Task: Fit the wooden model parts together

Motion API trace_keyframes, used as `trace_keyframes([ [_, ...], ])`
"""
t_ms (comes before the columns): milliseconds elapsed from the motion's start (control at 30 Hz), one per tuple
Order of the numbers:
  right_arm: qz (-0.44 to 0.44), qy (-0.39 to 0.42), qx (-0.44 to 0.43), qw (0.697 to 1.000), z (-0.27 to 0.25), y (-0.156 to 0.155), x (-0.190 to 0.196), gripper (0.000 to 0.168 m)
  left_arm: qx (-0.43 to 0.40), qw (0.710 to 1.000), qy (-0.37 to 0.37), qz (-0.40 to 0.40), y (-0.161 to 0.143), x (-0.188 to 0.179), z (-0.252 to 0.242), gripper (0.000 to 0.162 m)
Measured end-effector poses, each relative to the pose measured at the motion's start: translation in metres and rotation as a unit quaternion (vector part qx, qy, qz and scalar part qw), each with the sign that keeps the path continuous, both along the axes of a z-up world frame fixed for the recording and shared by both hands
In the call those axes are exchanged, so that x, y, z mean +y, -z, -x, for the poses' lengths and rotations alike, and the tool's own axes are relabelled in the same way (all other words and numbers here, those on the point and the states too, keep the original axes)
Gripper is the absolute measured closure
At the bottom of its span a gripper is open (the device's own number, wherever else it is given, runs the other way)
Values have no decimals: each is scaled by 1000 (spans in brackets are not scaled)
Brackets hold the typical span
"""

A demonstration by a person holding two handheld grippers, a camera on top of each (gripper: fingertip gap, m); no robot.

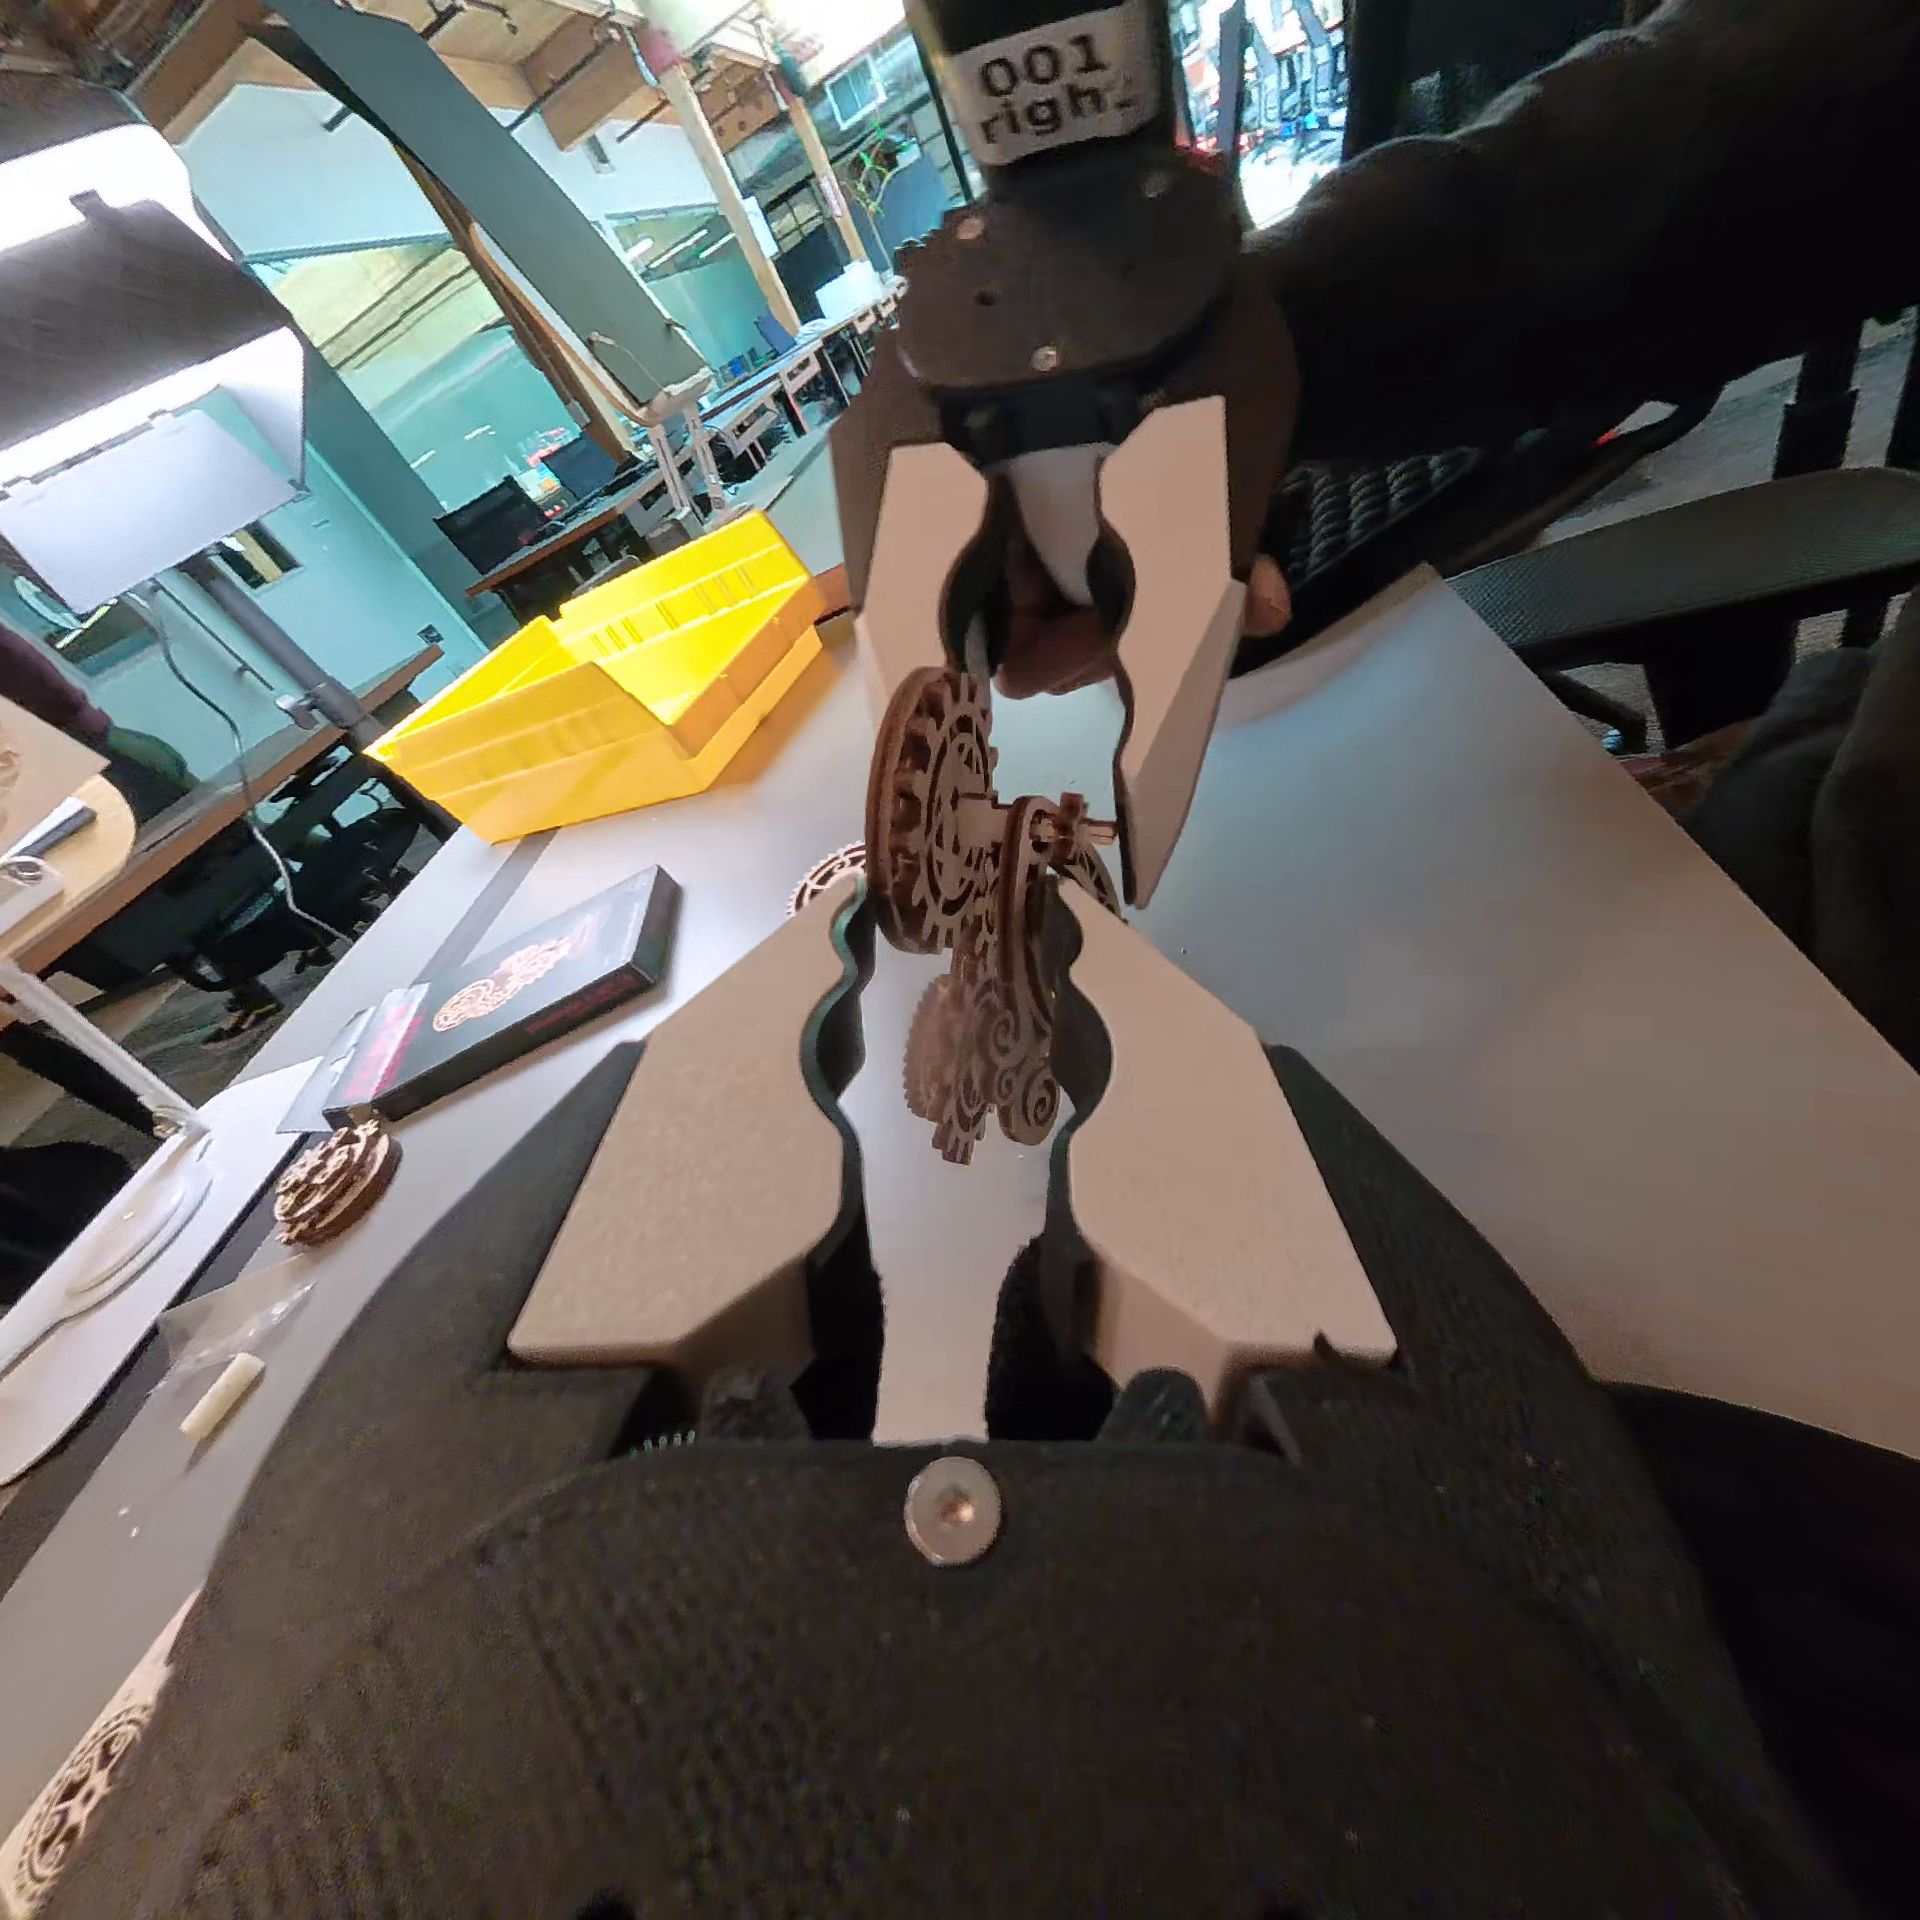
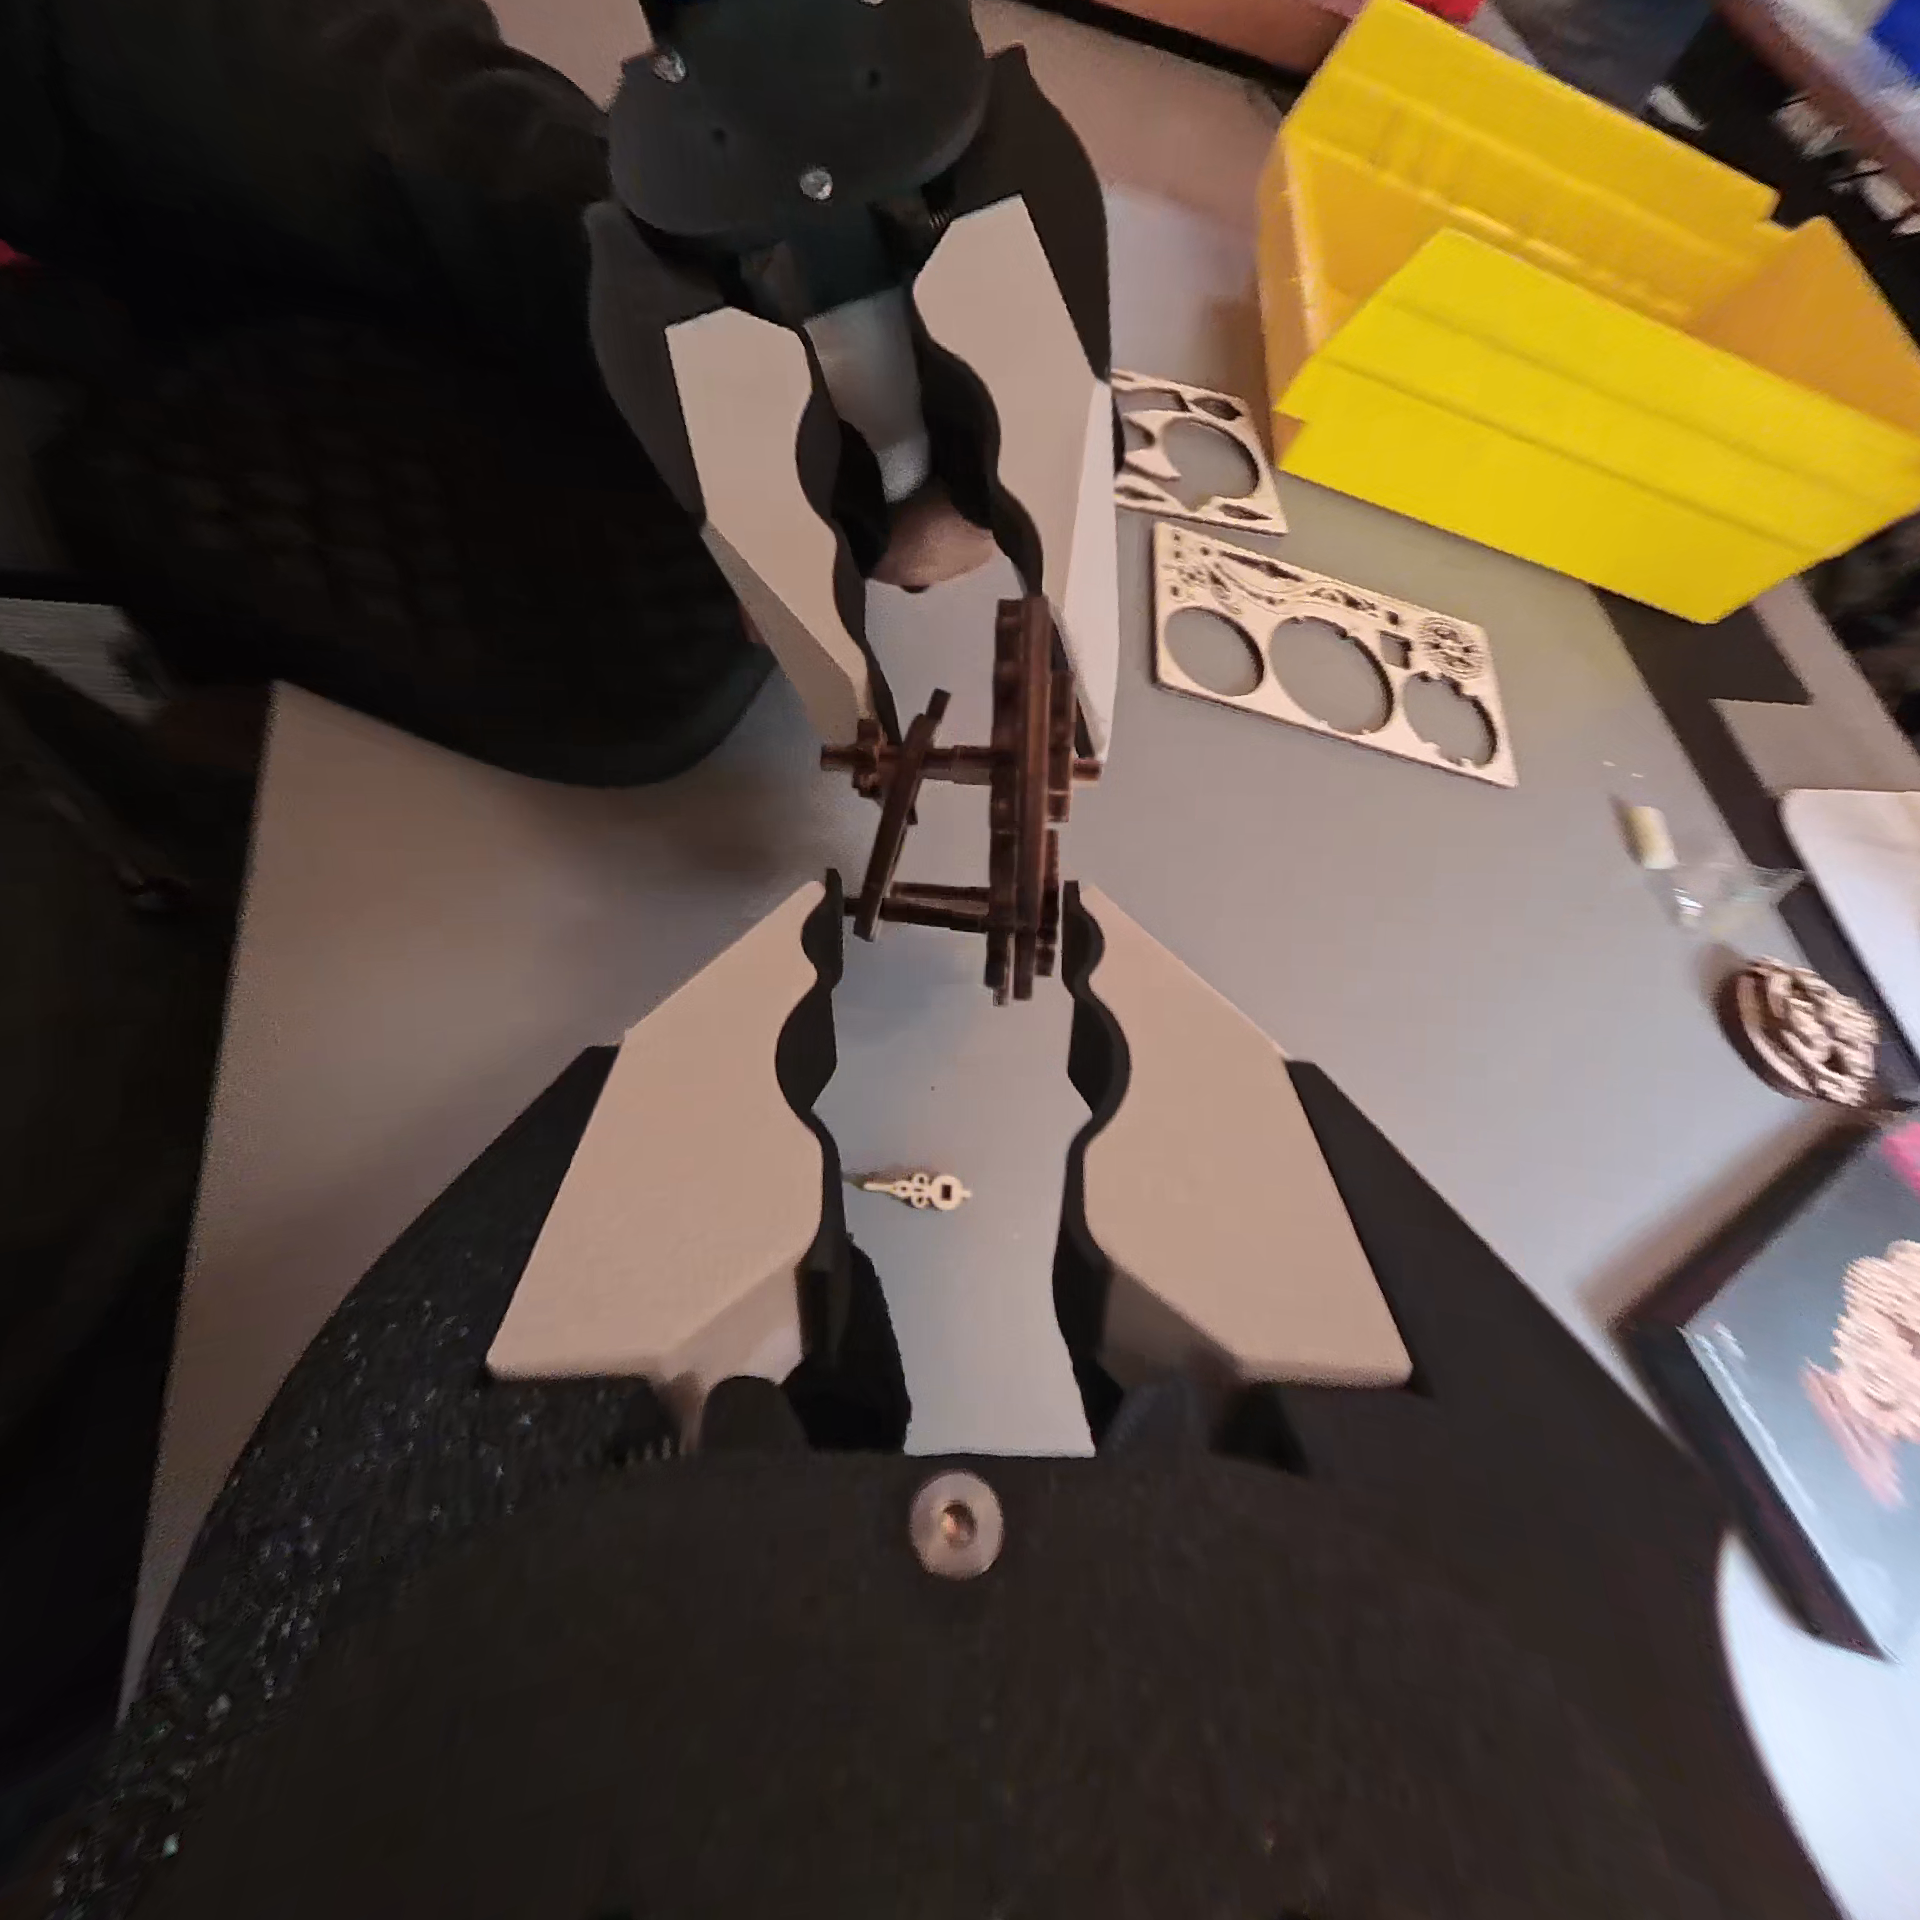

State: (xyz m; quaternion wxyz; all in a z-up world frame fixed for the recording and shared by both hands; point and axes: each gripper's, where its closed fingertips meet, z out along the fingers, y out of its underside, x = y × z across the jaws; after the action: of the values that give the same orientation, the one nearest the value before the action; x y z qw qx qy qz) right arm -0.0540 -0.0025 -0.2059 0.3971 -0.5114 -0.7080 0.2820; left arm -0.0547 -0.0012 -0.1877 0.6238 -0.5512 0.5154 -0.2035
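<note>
Two claws are showing, the left claw [image 1: 961, 914] and the right claw [image 2: 951, 899], facing each other with one wooden gear assembly [image 1: 982, 935] sitting between them above the counter [image 2: 1351, 935]. Lying on the counter: two yellow bins [image 2: 1558, 343] nesting together, two punched-out wooden sheets [image 2: 1330, 665], one dark box [image 1: 520, 997], one loose round gear piece [image 1: 338, 1184], one small key-shaped piece [image 2: 920, 1192]. One small pale cylinder [image 1: 220, 1392] is resting beside one clear wrapper [image 1: 249, 1325].
</note>
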Motion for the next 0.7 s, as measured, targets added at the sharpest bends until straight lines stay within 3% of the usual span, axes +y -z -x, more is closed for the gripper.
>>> trace_keyframes([
  [167,-23,19,17,999,5,2,2,129,-3,1000,0,2,0,0,1,133],
  [367,64,-11,56,996,1,-5,-1,138,-33,999,25,31,-5,-5,-1,131],
  [600,106,-22,75,991,5,-8,-1,143,-58,995,42,68,-8,-4,3,133],
  [700,140,-36,79,986,3,-13,-3,144,-66,992,54,94,-7,-3,6,125],
])
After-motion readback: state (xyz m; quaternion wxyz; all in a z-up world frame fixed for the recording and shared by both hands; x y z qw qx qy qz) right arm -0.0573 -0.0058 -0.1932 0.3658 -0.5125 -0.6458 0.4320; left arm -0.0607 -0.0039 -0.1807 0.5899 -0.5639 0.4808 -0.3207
